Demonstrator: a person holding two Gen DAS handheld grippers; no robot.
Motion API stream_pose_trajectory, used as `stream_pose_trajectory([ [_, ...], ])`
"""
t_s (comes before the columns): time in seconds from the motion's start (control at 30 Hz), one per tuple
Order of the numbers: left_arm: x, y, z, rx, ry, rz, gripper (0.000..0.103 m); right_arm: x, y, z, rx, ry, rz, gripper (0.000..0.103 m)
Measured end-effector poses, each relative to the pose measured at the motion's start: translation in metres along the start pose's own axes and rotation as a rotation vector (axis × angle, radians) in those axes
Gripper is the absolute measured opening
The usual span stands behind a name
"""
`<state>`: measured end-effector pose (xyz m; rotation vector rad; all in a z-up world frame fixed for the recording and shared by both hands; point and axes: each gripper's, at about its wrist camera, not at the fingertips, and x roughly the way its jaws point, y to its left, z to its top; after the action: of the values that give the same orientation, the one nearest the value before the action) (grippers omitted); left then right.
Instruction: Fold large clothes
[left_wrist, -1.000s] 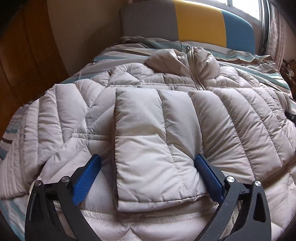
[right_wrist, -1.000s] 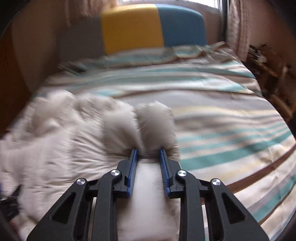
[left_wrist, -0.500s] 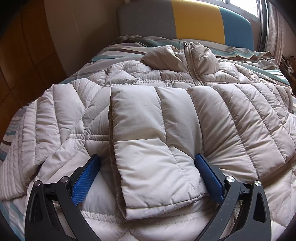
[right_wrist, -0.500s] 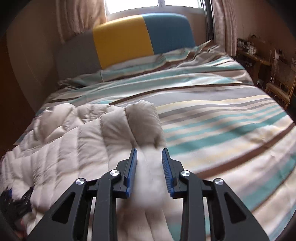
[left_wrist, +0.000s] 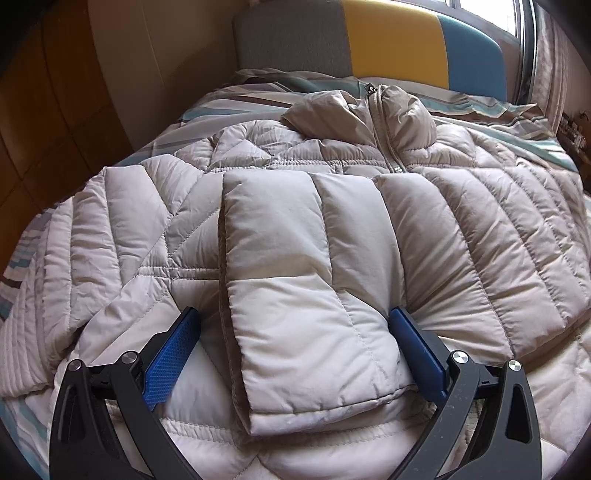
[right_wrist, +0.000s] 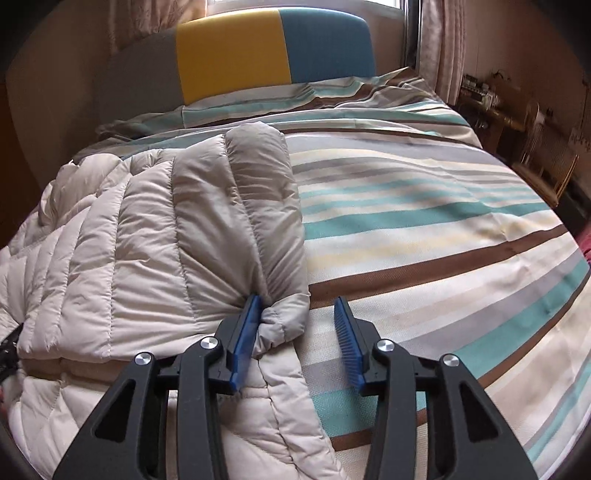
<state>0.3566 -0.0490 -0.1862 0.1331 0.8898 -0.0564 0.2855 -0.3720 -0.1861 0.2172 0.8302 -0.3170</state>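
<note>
Puffer jacket lies on striped bed, sleeves folded inward. Left hand-held gripper spread wide over one cuff. Right hand-held gripper parted, gripping nothing.

- I was working in a home bedroom: a bed with striped bedding filled my view.
- A grey, yellow and blue headboard stood under a curtained window.
- Cluttered furniture lined one wall.

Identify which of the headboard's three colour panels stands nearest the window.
The blue panel: it forms the end of the headboard beside the window and curtain, while the yellow panel sits in the middle and the grey panel farthest away.
</note>
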Motion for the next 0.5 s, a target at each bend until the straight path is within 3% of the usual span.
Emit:
stream_pose_trajectory([
  [0.1,-0.013,0.015,0.000,-0.043,-0.005,-0.068,0.100,0.000,0.001,0.000,-0.004,-0.001,-0.017,0.045],
  [0.23,-0.039,0.051,0.000,-0.143,-0.074,-0.055,0.100,0.001,0.000,0.000,-0.007,-0.004,-0.031,0.048],
  [0.37,-0.063,0.111,0.001,-0.261,-0.144,0.064,0.100,0.000,0.001,-0.001,-0.008,-0.006,-0.043,0.051],
  [0.5,-0.071,0.179,-0.009,-0.391,-0.130,0.189,0.100,0.000,0.001,-0.001,-0.010,-0.006,-0.046,0.052],
])
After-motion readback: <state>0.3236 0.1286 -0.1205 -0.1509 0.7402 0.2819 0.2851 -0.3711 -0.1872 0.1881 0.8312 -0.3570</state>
